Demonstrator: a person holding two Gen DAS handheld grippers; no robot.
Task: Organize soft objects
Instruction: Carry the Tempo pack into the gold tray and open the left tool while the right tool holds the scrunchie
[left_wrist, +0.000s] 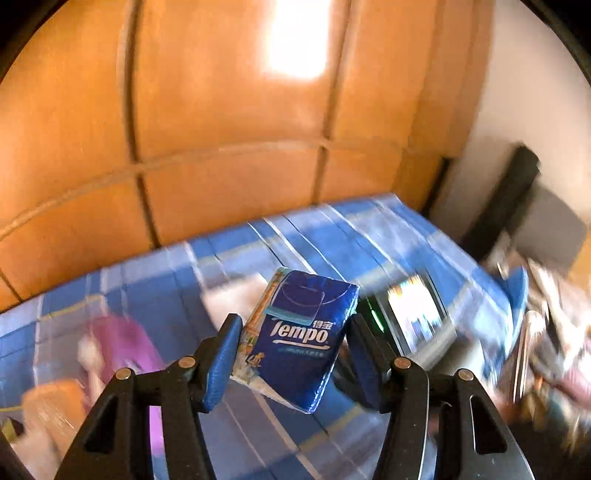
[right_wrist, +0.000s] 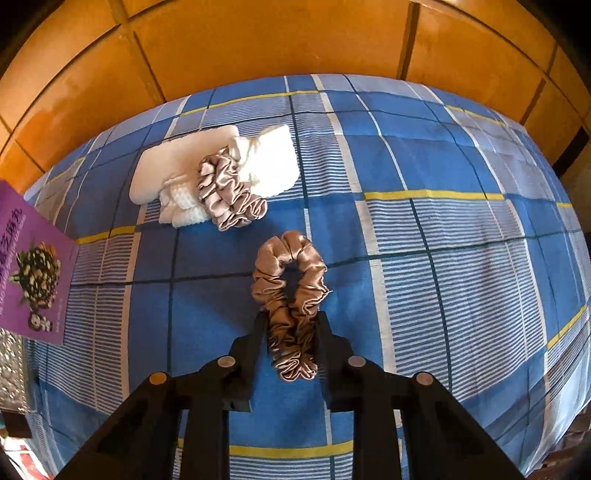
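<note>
In the left wrist view my left gripper is shut on a blue Tempo tissue pack, held tilted above the blue plaid cloth. In the right wrist view my right gripper is shut on a tan satin scrunchie, which hangs over the plaid cloth. Farther back left lies a second, paler scrunchie on top of a white knitted cloth and a cream pad.
A purple box stands at the left edge of the cloth; it shows blurred in the left wrist view. A small lit screen device sits right of the tissue pack. Orange wooden panels rise behind the table. Clutter lies at far right.
</note>
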